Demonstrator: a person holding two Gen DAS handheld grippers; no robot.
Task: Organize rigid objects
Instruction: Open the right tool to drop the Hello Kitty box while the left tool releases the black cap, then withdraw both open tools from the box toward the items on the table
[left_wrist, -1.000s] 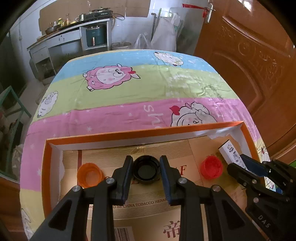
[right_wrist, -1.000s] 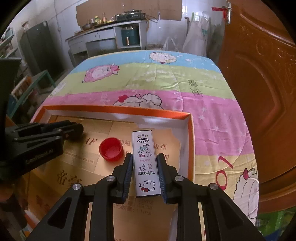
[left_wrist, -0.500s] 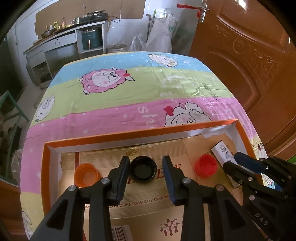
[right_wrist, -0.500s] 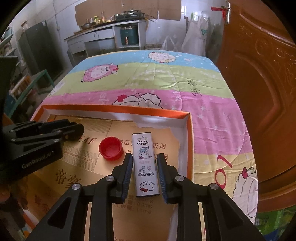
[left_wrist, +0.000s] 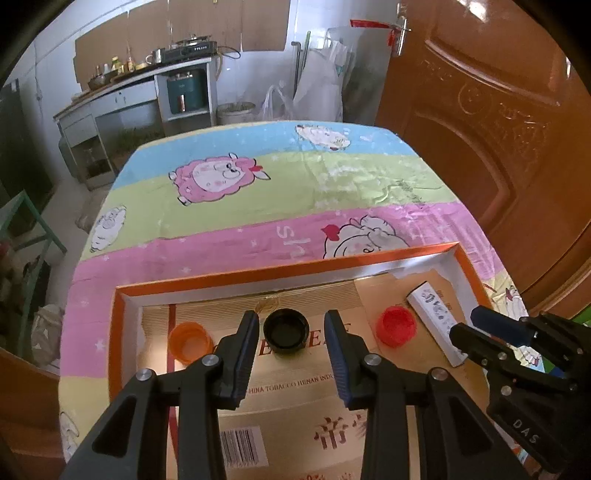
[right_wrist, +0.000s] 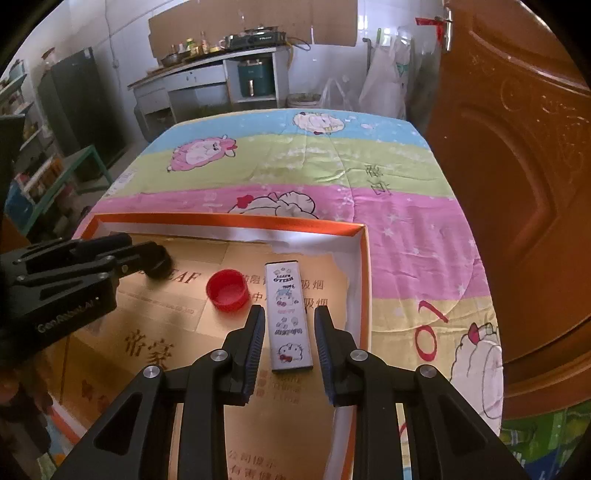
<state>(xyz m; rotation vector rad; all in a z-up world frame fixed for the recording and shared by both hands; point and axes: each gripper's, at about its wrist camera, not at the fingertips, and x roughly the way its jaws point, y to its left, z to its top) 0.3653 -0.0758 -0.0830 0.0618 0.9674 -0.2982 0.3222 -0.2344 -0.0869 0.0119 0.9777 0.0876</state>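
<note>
Left gripper (left_wrist: 291, 350) just opened and lifted clear of black cap (left_wrist: 285, 329), now resting mid-tray (left_wrist: 280, 268) between orange cap (left_wrist: 191, 341) and red cap (left_wrist: 396, 326); right gripper (right_wrist: 289, 341) apart around printed box (right_wrist: 289, 314) near tray's right wall.

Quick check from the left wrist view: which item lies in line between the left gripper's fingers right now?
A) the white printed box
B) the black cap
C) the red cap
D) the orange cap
B: the black cap lies in the tray between the open jaws of the left gripper, untouched; the orange cap is off to the left, the red cap and white printed box to the right.
</note>
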